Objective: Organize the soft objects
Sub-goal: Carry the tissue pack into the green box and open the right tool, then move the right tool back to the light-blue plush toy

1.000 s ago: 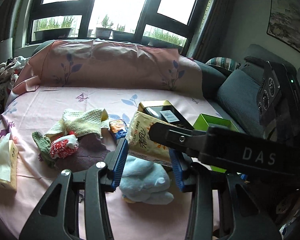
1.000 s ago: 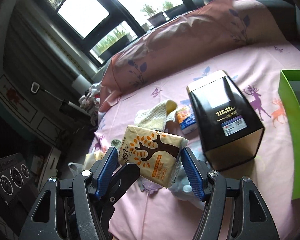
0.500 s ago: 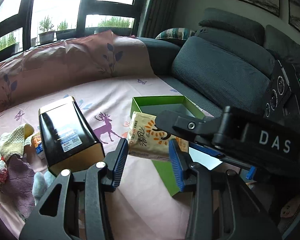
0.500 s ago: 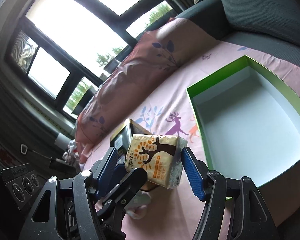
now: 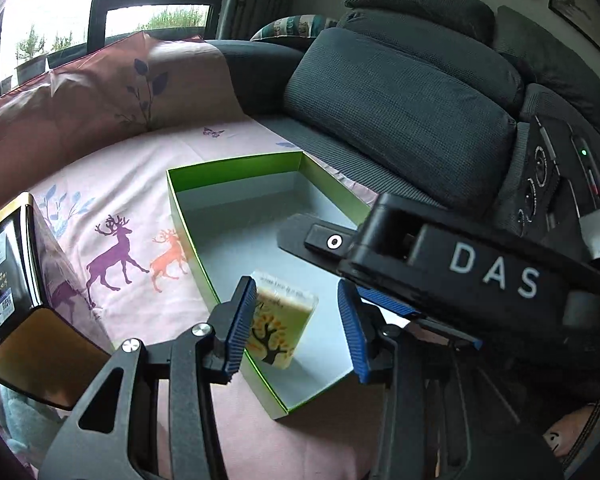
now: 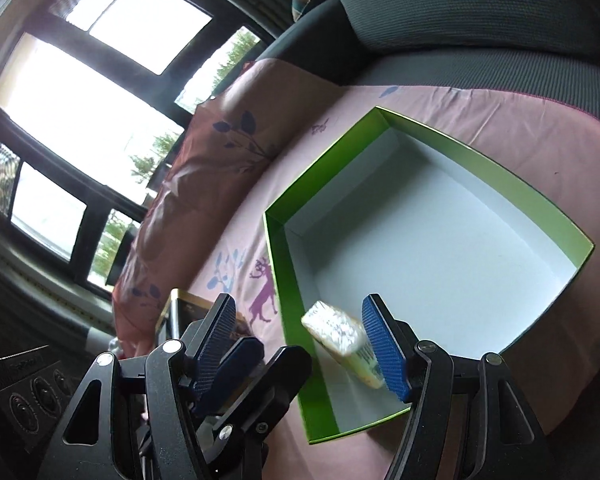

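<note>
black tin [image 5: 12,276], glossy, hard-edged, far left on pink deer-print sheet [image 5: 112,200] | tissue pack [image 5: 280,322], soft, crinkly, held 0.5 s ago, now loose and tilted inside green box [image 5: 188,232], lower centre: first soft item placed | left hand-held gripper [image 5: 296,328] open, empty | right hand-held gripper [image 6: 304,344] open, pack released

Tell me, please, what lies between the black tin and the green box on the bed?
Only pink bedsheet, printed with a purple deer and an orange deer, separates the black tin from the green box; the left wrist view shows it best.
</note>
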### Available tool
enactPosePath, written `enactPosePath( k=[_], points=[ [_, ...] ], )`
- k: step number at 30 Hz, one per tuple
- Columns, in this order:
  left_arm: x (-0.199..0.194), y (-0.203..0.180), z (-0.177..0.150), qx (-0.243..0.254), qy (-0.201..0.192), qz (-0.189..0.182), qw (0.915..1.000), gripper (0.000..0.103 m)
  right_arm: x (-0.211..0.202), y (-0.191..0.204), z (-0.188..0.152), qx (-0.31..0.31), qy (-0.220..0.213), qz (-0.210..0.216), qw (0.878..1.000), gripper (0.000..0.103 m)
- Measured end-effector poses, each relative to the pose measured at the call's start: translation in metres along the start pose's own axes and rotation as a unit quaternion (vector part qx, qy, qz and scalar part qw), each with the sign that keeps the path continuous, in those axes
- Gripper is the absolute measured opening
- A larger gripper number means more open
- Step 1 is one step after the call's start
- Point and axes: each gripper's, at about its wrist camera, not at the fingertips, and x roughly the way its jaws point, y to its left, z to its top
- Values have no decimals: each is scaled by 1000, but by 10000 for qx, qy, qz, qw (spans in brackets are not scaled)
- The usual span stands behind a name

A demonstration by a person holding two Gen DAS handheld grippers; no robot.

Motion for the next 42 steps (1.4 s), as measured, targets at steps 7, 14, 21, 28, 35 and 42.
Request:
enactPosePath(
  k=[7, 14, 21, 28, 35, 42],
  points=[
    [-14, 32, -6, -645, 22, 111, 9979, 42, 0, -16, 6, 213, -423, -823, 9955, 69],
    [-56, 76, -27, -1041, 9, 764, 9916, 42, 28, 18, 6, -262, -492, -1499, 9871, 71],
    [-112, 121, -59, -1293, -197, 1361, 9820, 49, 89, 44, 5, -983, 3, -2081, 9732, 71],
    [-144, 168, -92, -1710, -168, 1768, 9691, 50, 88, 68, -10, -1751, -601, -3042, 9344, 71],
    [-157, 193, -120, -1928, -96, 2076, 9590, 50, 82, 70, -13, -1617, -751, -3455, 9214, 71],
    [-169, 216, -140, -2311, -122, 2104, 9498, 50, 79, 78, -19, -1804, -1045, -3893, 8972, 71]
  ],
)
